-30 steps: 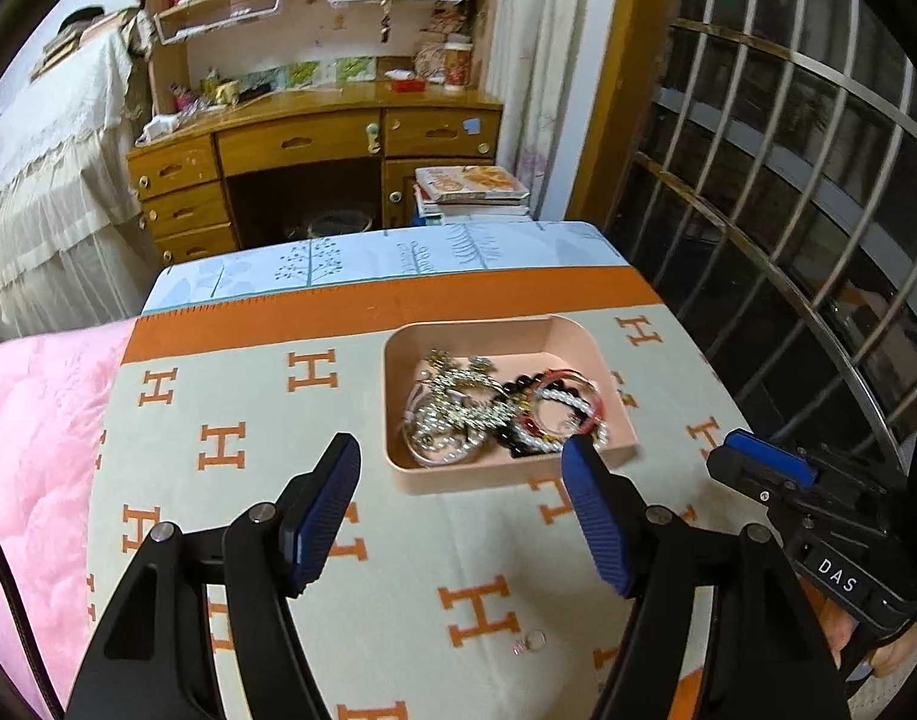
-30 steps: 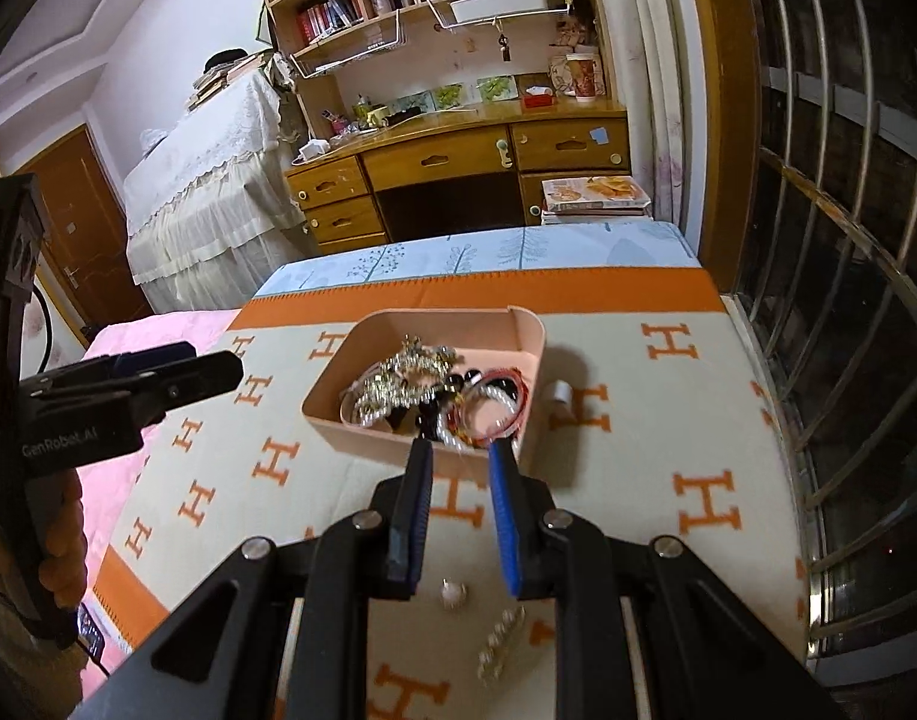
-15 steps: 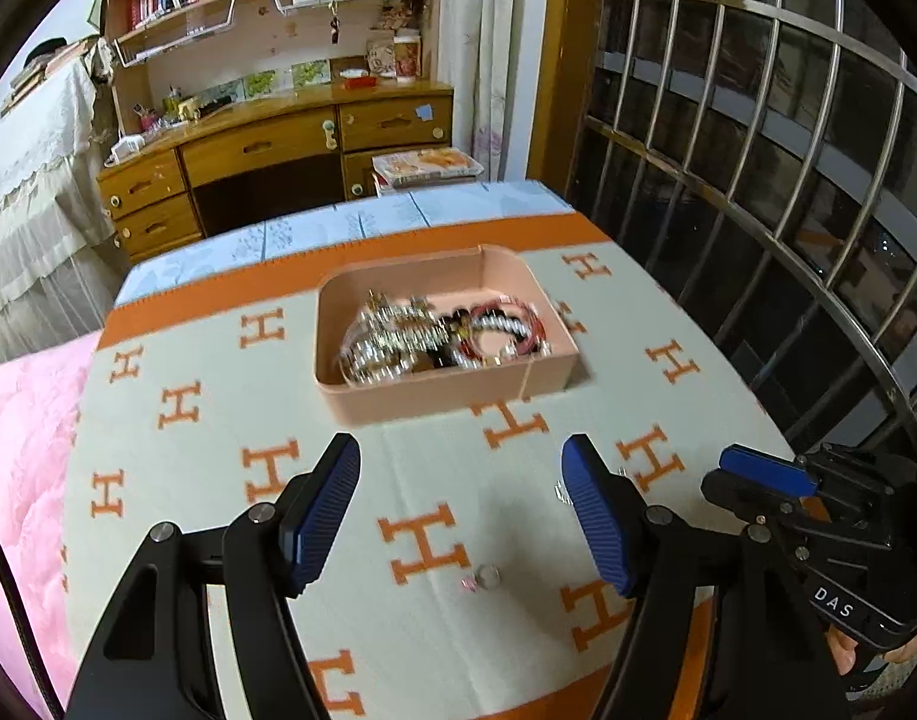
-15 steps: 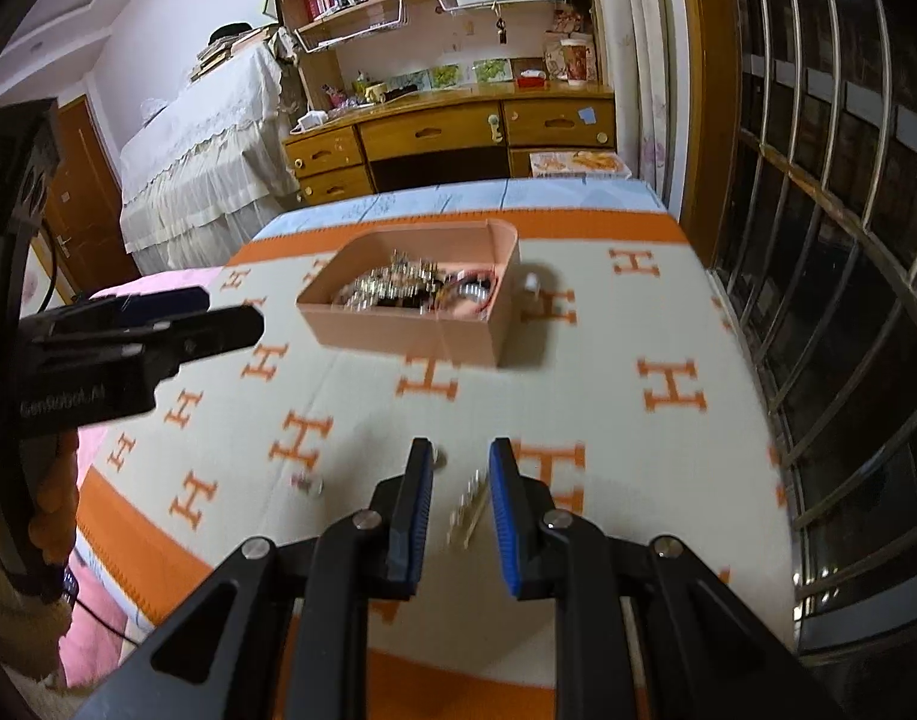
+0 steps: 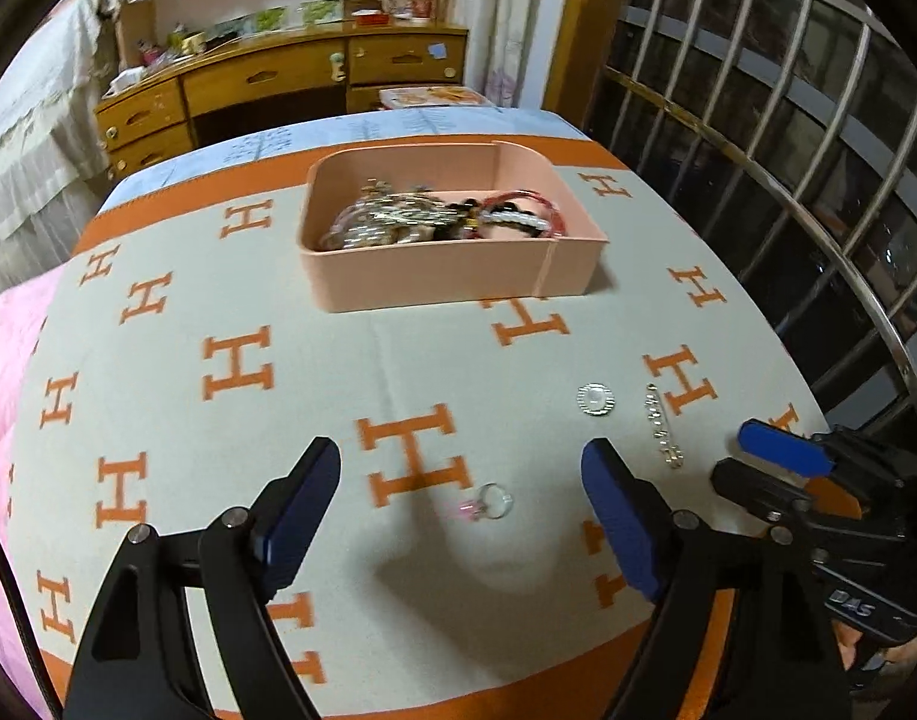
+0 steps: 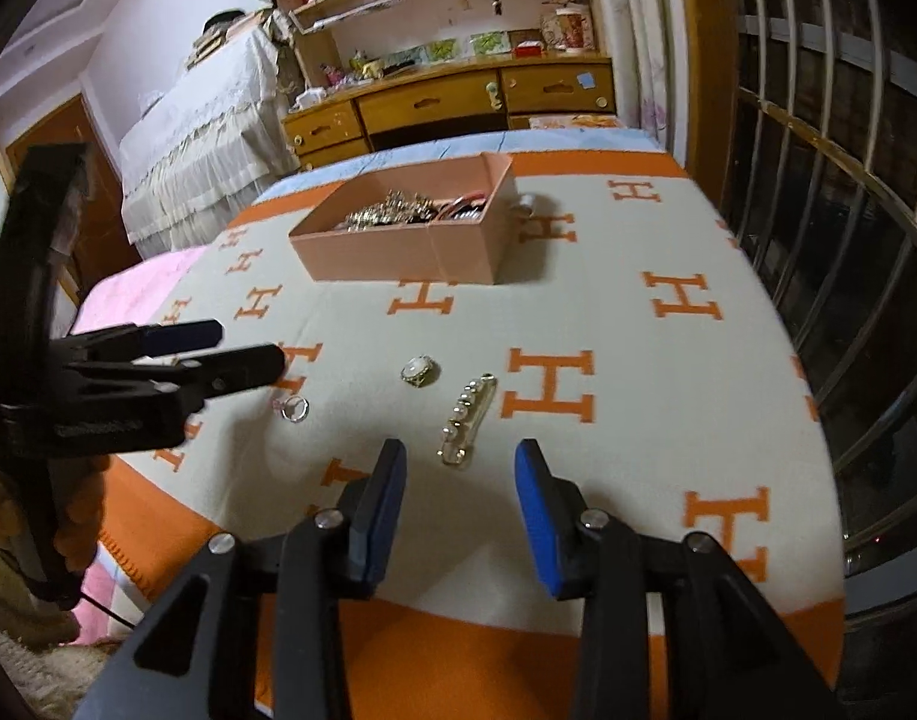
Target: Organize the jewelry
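Right wrist view: three loose pieces (ring (image 6: 294, 407), brooch (image 6: 419, 370), pearl pin (image 6: 467, 420)), one box (image 6: 398, 249); both tools (image 6: 460, 498) spread, just widening

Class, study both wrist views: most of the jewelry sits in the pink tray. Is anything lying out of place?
Yes. Three pieces lie loose on the blanket outside the pink tray: a ring, a round brooch and a pearl pin. A small silvery item also sits on the blanket by the tray's right side.
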Motion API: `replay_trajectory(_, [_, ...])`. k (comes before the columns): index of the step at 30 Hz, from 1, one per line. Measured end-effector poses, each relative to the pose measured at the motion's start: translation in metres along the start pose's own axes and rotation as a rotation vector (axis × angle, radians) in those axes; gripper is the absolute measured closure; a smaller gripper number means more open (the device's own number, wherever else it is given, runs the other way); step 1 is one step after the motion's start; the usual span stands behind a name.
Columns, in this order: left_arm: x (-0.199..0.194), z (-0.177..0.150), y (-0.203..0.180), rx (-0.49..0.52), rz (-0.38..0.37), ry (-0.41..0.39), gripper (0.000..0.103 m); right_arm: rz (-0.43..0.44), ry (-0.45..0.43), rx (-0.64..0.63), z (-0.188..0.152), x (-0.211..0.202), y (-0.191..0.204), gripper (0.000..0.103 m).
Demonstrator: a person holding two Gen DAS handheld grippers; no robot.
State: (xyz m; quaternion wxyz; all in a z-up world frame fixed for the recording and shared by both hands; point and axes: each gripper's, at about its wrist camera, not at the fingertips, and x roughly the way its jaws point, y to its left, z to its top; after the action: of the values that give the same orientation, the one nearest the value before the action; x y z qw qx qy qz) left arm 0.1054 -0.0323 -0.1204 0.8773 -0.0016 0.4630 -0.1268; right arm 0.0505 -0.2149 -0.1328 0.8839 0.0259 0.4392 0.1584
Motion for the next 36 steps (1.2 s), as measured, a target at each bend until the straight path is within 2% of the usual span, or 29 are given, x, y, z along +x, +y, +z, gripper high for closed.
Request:
replay_trajectory(8, [-0.013, -0.013, 0.038, -0.097, 0.026, 0.001, 0.022, -0.081, 0.054, -0.06, 0.008, 0.038, 0.013, 0.065])
replay_trajectory(12, [-0.01, -0.013, 0.037, -0.101, 0.03, 0.008, 0.022, -0.155, 0.033, -0.163, 0.006, 0.042, 0.027, 0.065])
replay_trajectory(14, [-0.008, -0.011, 0.032, -0.09, 0.022, 0.008, 0.022, -0.151, 0.035, -0.16, 0.007, 0.042, 0.025, 0.066])
replay_trajectory(16, [-0.005, -0.008, 0.025, -0.071, 0.014, 0.014, 0.022, -0.141, 0.035, -0.14, 0.007, 0.04, 0.019, 0.072])
replay_trajectory(18, [0.0, -0.005, 0.017, -0.052, 0.006, 0.023, 0.022, -0.151, 0.031, -0.132, 0.007, 0.037, 0.013, 0.09])
replay_trajectory(20, [0.006, -0.003, 0.01, -0.036, -0.003, 0.037, 0.022, -0.128, 0.026, -0.097, 0.005, 0.034, 0.002, 0.096])
replay_trajectory(26, [0.025, 0.005, -0.006, -0.013, -0.036, 0.071, 0.022, 0.012, 0.002, 0.093, -0.005, 0.021, -0.036, 0.096])
replay_trajectory(31, [0.049, 0.01, -0.02, -0.01, -0.072, 0.122, 0.022, 0.034, -0.026, 0.144, -0.012, 0.015, -0.049, 0.096])
replay_trajectory(36, [0.062, 0.018, -0.042, 0.048, -0.06, 0.115, 0.023, 0.051, -0.04, 0.151, -0.013, 0.014, -0.054, 0.096])
